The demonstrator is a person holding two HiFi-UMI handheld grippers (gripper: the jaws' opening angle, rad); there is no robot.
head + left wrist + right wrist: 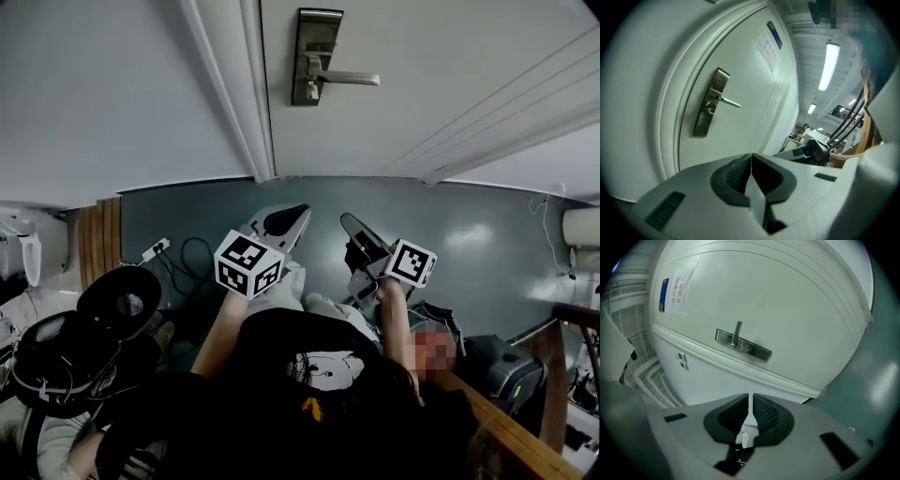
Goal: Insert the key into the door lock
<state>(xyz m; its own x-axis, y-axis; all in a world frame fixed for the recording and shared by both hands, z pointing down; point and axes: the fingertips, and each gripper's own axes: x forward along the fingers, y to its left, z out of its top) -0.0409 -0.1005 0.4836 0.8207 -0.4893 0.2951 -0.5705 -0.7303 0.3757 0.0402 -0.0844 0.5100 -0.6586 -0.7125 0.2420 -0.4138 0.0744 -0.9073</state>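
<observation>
**Head view:** One door (422,84) carries one lock (314,56) with one lever handle (347,79). There are two tools, the left tool (287,220) and the right tool (354,229). Both are well apart from the lock, and insertion is not yet done.

**Left gripper view:** The left tool's jaws are closed together with nothing between them.

**Right gripper view:** The right tool grips one key (749,409), blade forward, with the lock ahead. Judged remaining: approach, align, insert.

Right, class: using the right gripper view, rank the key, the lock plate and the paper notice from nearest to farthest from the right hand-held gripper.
1. key: clamped in the right hand-held gripper, at centre.
2. lock plate: on the door, straight ahead.
3. paper notice: upper left on the door, likely farthest.
</observation>
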